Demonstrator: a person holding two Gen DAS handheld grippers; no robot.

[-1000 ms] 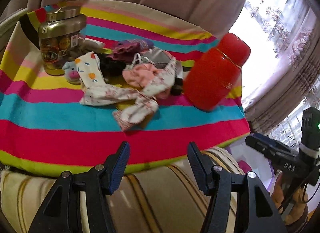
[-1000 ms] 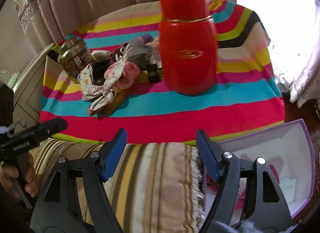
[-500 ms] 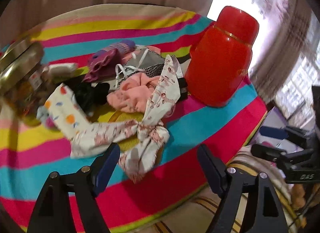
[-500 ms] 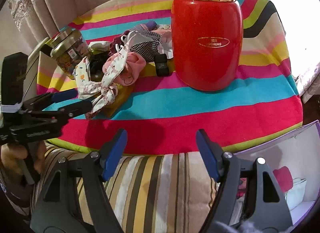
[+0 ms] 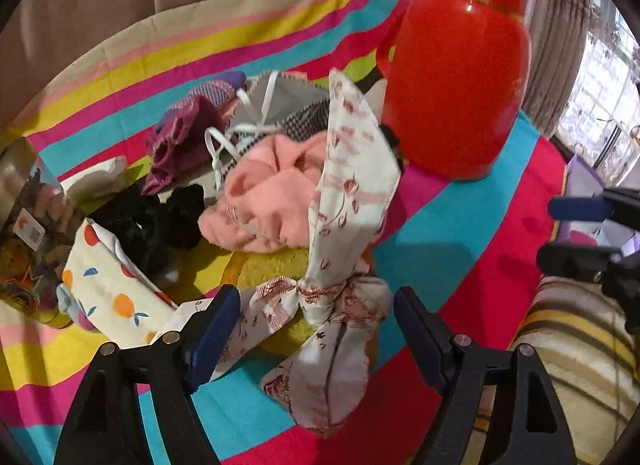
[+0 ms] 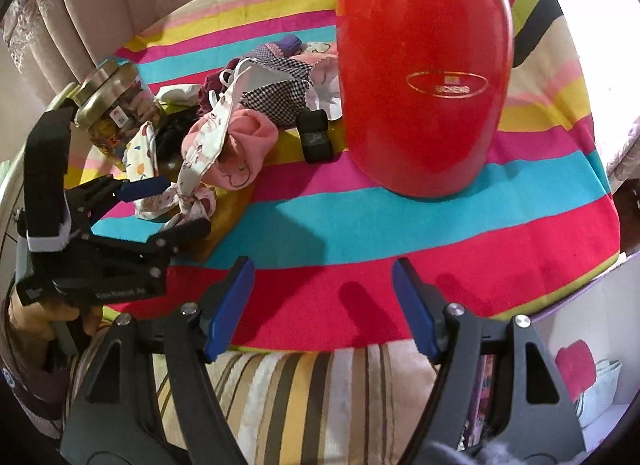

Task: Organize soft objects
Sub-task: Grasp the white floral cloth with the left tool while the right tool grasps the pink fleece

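A heap of soft things lies on the striped tablecloth [image 5: 448, 225]: a white floral knotted band [image 5: 340, 225], a pink cloth [image 5: 272, 193], a black scrunchie [image 5: 152, 221], a fruit-print cloth [image 5: 108, 289], a purple cloth [image 5: 184, 133] and a checked mask [image 5: 296, 121]. My left gripper [image 5: 314, 297] hovers over the band's knot; its jaws are closing, the knot lies between them, and the pads do not press on it. From the right wrist, the left gripper [image 6: 176, 207] shows beside the heap. My right gripper [image 6: 322, 269] stands open over the table's front edge, holding nothing.
A tall red flask [image 6: 424, 77] stands right of the heap. A glass jar with a gold lid [image 6: 116, 105] stands at the left. A small black block [image 6: 316, 135] lies by the flask. A white box [image 6: 580, 345] with folded items sits below the table at right.
The left gripper has rolled, come forward and dropped from the table's edge to over the floral band, and its jaws stand wider than a second ago. The right gripper has moved closer to the table.
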